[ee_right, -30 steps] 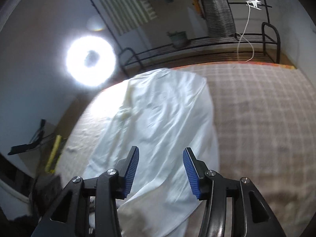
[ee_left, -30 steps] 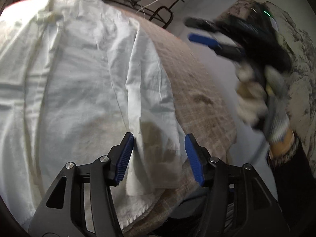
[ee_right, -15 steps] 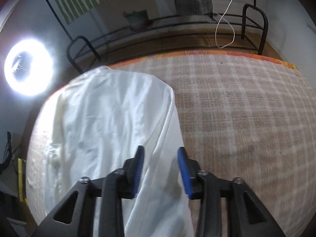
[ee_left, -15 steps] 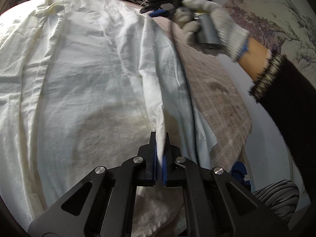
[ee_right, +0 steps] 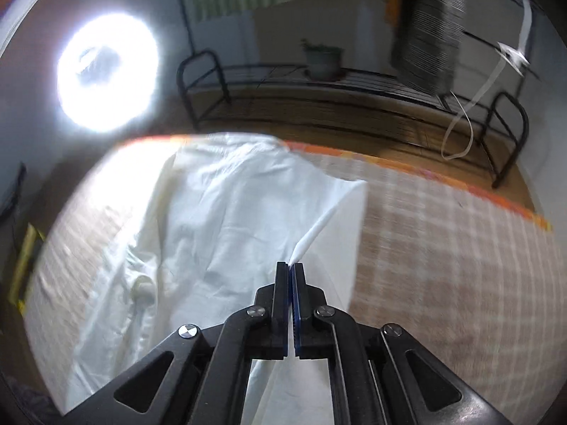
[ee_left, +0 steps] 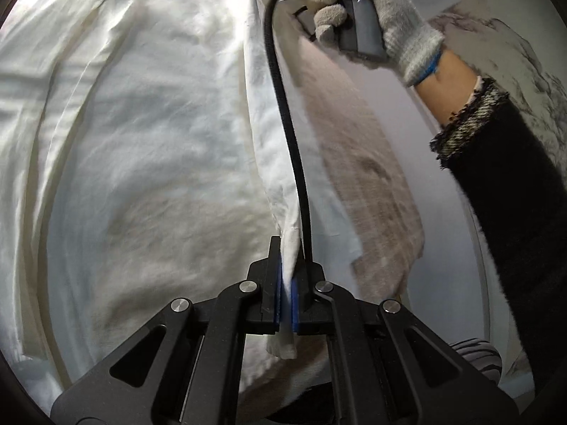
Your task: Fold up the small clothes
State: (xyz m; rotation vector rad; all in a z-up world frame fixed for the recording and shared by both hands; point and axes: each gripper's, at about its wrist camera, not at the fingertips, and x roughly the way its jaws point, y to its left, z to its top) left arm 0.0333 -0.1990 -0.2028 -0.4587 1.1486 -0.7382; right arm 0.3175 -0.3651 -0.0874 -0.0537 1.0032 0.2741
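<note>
Left gripper (ee_left: pixel 287 294) jaws are clamped flat on the lower end of the white shirt's (ee_left: pixel 149 134) right-hand edge; the cloth bunches through the blue pads and a short tail hangs out below. Right gripper (ee_right: pixel 292 290) jaws are also pressed together, pinching only a thin sliver of the same edge further up, so that grip looks marginal. The edge is stretched taut between the two as a raised ridge; the rest of the shirt lies spread on the plaid-covered tabletop (ee_right: pixel 443 248). Risks: the thin right pinch could slip if tension rises. Uneven lift would skew the fold line. The black cable (ee_left: pixel 283 106) runs right alongside the ridge and could snag or get folded in. The whole shirt may drag over the cover instead of folding. The shirt's long axis runs away from the left camera, collar end far, hem end near the left jaws. The gloved right hand (ee_left: pixel 372 10) holds its gripper at the far end.
</note>
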